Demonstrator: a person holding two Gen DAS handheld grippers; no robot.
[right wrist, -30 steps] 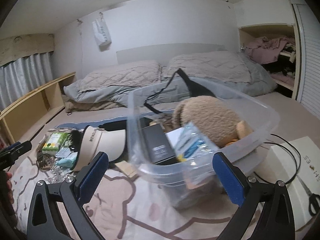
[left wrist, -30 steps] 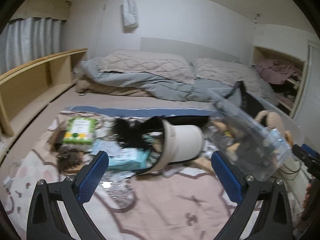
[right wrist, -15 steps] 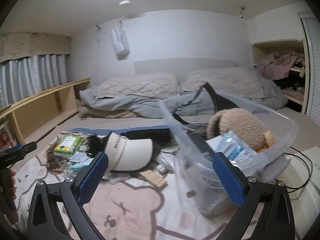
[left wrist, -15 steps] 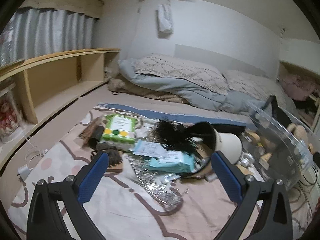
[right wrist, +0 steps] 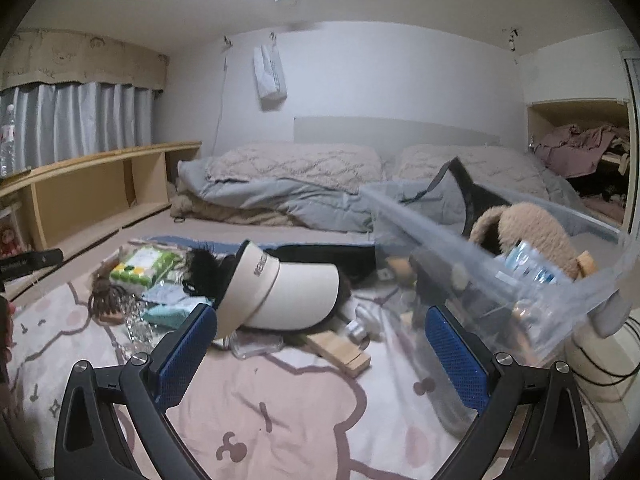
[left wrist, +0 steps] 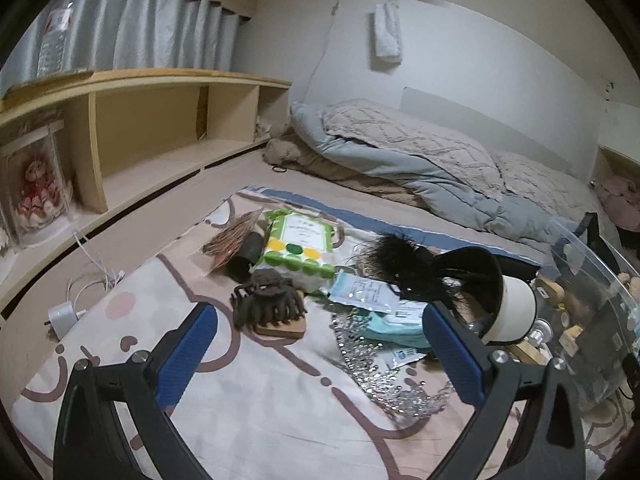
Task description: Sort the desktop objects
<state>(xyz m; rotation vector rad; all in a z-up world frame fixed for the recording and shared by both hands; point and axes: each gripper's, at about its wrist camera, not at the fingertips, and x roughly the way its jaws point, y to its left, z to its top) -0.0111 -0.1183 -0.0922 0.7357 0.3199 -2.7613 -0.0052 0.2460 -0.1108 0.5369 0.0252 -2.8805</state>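
Loose items lie on a pink patterned mat: a brown hair claw on a wooden block, a green wet-wipe pack, a black feather piece, a cream sun visor, a silver sequin piece. A clear plastic bin at the right holds a brown plush toy and small packets. My left gripper is open and empty, just short of the hair claw. My right gripper is open and empty in front of the visor.
A bed with grey quilt and pillows lies behind the mat. Wooden shelving runs along the left wall. A white charger and cable lie left of the mat. A wooden block and small bottles lie by the bin.
Both views have swung left and moved closer to the pile. The bin has slid toward the right edge in both views. Both grippers stay open.
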